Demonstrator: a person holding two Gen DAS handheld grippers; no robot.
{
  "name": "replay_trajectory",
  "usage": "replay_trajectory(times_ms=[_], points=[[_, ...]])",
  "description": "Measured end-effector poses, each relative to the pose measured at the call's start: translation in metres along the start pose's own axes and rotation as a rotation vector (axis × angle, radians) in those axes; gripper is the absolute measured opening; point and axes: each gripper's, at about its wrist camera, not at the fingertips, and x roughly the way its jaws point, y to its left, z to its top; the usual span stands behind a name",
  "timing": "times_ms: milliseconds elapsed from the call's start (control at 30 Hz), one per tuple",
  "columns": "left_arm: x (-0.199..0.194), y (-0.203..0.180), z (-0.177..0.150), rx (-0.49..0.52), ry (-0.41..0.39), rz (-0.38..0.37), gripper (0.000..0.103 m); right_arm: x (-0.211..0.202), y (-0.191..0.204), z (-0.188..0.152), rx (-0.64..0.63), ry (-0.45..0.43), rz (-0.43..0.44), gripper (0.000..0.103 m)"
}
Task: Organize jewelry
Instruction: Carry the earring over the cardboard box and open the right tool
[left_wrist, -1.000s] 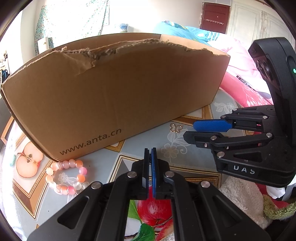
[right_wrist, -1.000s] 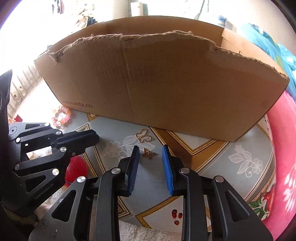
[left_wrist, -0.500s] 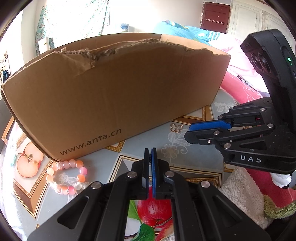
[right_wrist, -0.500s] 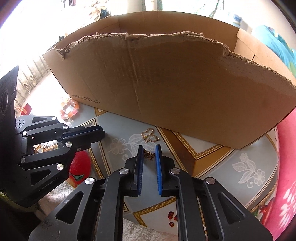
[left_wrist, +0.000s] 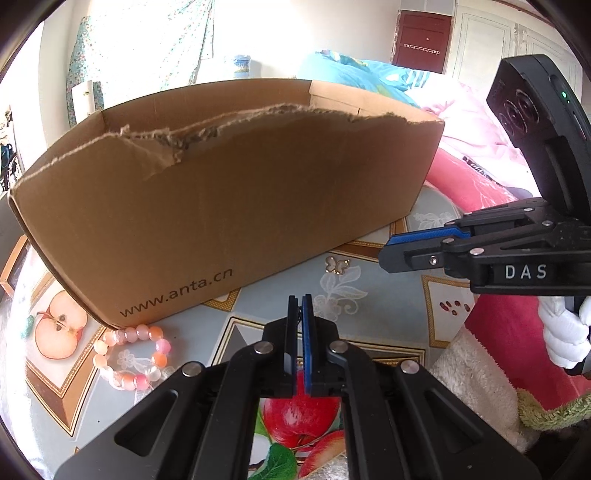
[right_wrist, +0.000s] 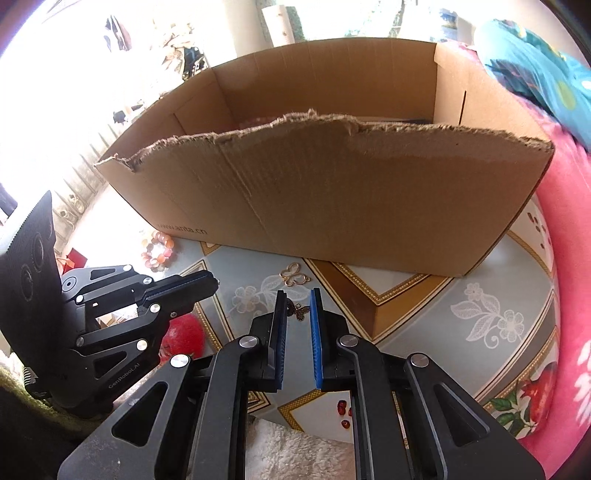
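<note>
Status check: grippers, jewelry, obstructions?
Left gripper shut. Right gripper just closed, pinching small dark metal butterfly charm. Torn brown cardboard box ahead, nothing blocking.

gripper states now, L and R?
Left gripper: closed, nothing seen held.
Right gripper: jaws just closed onto the dark butterfly charm, holding it.

Home bedroom: bedding (left_wrist: 369, 74), curtains (left_wrist: 140, 44)
</note>
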Motion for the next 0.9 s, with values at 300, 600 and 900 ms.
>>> replay_trajectory(times_ms=[300, 600, 900], points=[[-0.060, -0.001, 0.029, -0.003, -0.133, -0.015, 0.001, -0.058, 0.010, 0.009, -0.030, -0.184, 0.038, 0.010], [-0.105, 0.019, 0.095, 0.002, -0.216, -0.005, 0.002, -0.105, 0.007, 0.068, -0.106, -0.304, 0.116, 0.010], [-0.021, 0.078, 0.139, -0.114, 0.100, 0.005, 0.002, -0.031, -0.016, 0.138, -0.035, 0.021, 0.233, 0.010]])
